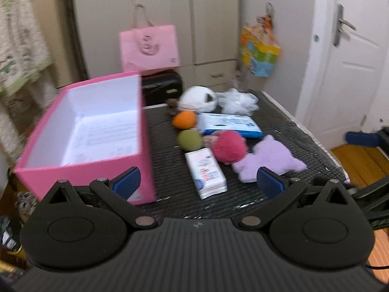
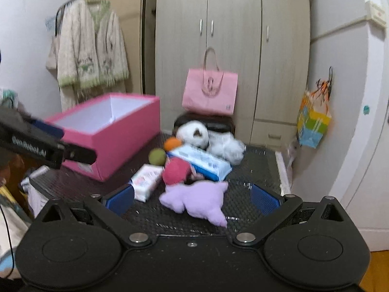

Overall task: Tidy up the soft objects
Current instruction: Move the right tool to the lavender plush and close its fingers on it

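An open, empty pink box (image 1: 82,131) (image 2: 107,131) stands on the left of a black mesh table (image 1: 279,121) (image 2: 255,170). Right of it lie soft things: a purple plush (image 1: 267,158) (image 2: 194,200), a pink pompom (image 1: 228,147) (image 2: 176,170), a green ball (image 1: 189,140) (image 2: 157,157), an orange ball (image 1: 184,119) (image 2: 171,143), a white plush (image 1: 198,98) (image 2: 193,130), white fluff (image 1: 238,101) (image 2: 227,147), and two tissue packs (image 1: 206,172) (image 1: 229,124) (image 2: 145,178) (image 2: 200,161). My left gripper (image 1: 198,182) is open and empty above the near edge. My right gripper (image 2: 192,198) is open, with the purple plush lying between and just ahead of its fingers.
A pink paper bag (image 1: 149,47) (image 2: 210,92) sits on a black case (image 1: 163,87) behind the table. A coloured bag (image 1: 260,51) (image 2: 313,121) hangs at the right. Wardrobe doors and a white door (image 1: 352,60) stand behind. A robe (image 2: 92,48) hangs at left.
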The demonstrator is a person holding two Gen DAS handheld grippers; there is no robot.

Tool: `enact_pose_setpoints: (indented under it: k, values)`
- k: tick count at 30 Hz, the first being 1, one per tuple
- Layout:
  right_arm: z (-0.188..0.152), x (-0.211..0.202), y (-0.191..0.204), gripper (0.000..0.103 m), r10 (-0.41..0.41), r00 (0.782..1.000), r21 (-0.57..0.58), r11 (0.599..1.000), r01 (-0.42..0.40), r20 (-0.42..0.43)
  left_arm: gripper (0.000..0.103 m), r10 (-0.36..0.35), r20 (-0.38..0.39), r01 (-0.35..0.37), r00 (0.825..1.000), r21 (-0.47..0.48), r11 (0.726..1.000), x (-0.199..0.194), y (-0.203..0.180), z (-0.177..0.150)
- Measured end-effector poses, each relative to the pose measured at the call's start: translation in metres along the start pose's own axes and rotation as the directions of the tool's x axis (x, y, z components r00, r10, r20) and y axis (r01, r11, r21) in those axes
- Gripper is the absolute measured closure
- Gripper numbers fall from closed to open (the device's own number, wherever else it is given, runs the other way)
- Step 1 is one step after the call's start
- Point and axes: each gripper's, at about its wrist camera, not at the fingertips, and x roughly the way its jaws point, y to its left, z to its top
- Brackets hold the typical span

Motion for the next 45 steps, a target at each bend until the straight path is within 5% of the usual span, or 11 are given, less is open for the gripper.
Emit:
enact_pose_setpoints:
  k: [10,15,27,38,45]
  values:
    - [-0.011,0.055,-0.025,0.0,0.026,0.997,0.028,0.999,-0.024,-0.073,0.002,-0.148,-0.033,0.146,0.988,-0.059,0.987,0.063,-0.007,0.006]
    - [-0.022,0.076,-0.029,0.002,0.031,0.996,0.012,0.999,-0.03,-0.078,0.003,-0.161,-0.028,0.16,0.987,-0.053,0.986,0.086,-0.01,-0.002]
    - [-0.03,0.109,-0.02,0.002,0.066,0.995,-0.082,0.994,-0.073,-0.08,0.009,-0.345,-0.026,0.336,0.938,-0.169,0.926,0.127,-0.007,-0.009]
    - [-0.032,0.117,-0.024,0.018,0.155,0.984,-0.044,0.986,-0.159,-0.089,0.028,-0.322,-0.059,0.307,0.945,-0.174,0.935,0.128,-0.015,-0.007]
    - [-0.033,0.113,-0.029,0.024,0.177,0.981,-0.032,0.983,-0.18,-0.078,0.031,-0.389,-0.094,0.356,0.916,-0.255,0.899,0.144,-0.023,-0.011]
